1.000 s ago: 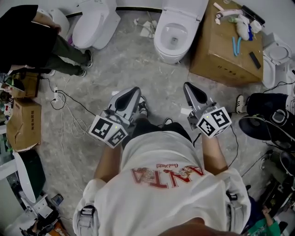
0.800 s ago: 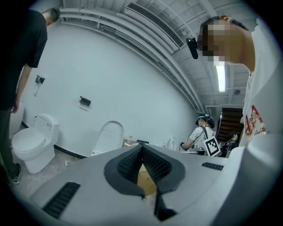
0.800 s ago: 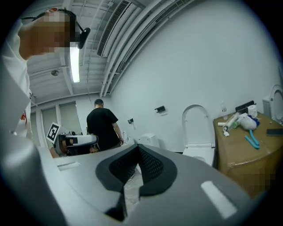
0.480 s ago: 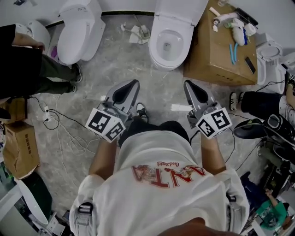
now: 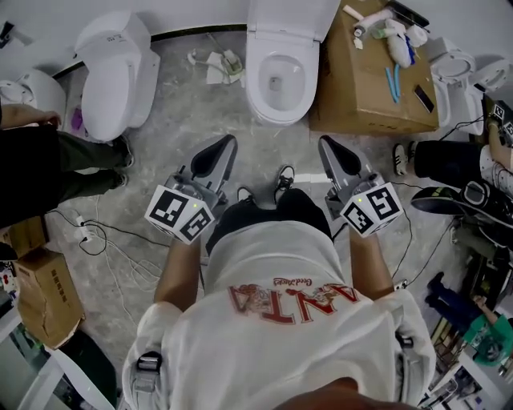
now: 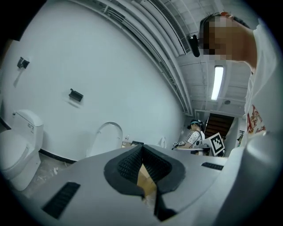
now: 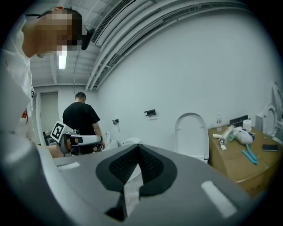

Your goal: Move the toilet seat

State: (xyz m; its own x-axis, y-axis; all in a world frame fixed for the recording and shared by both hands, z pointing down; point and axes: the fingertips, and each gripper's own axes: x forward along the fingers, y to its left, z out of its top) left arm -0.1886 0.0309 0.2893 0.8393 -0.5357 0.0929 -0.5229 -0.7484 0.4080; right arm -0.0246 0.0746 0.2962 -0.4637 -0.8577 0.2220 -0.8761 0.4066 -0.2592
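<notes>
The toilet seat (image 5: pixel 293 16) stands raised at the far middle of the room, tipped back above the open bowl (image 5: pixel 276 80) (seat and lid cannot be told apart from here). The left gripper (image 5: pixel 223 148) and the right gripper (image 5: pixel 330 150) are held side by side on the near side of that toilet, both pointing toward it and well apart from it. Each has its jaws clenched together with nothing between the pads. The person's shoes (image 5: pixel 282 176) show on the floor between the two grippers. Just right of the toilet is a cardboard box (image 5: pixel 361 96) with bottles and small tools lying on top. At the far left stands a second toilet (image 5: pixel 112 72) with its lid down. A person in black (image 5: pixel 32 176) is at the left edge, and white cables (image 5: pixel 104 240) trail over the grey floor nearby.
</notes>
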